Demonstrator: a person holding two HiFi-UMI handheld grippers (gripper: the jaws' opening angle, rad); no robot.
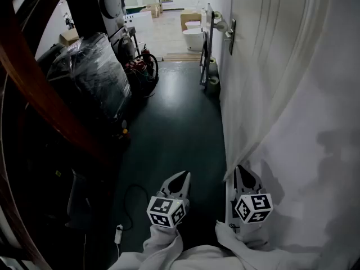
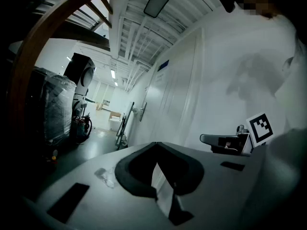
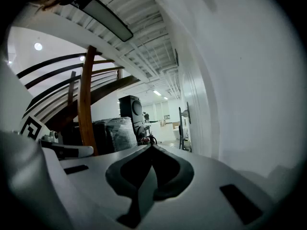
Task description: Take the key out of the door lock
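Down dark corridor floor [image 1: 174,122], stood beside white wall [image 1: 292,83]. Held left gripper [image 1: 183,175] and right gripper [image 1: 242,168] low, all jaws pressed together, gripping nothing. Saw door handle [image 1: 228,31] far ahead; couldn't make out key.

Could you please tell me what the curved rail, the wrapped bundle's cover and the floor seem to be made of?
The rail is likely varnished wood: reddish-brown with a soft sheen. The bundle's cover looks like clear plastic film, crinkled and glinting. The floor is dark, smooth and semi-gloss, perhaps painted concrete or vinyl; it reflects light.
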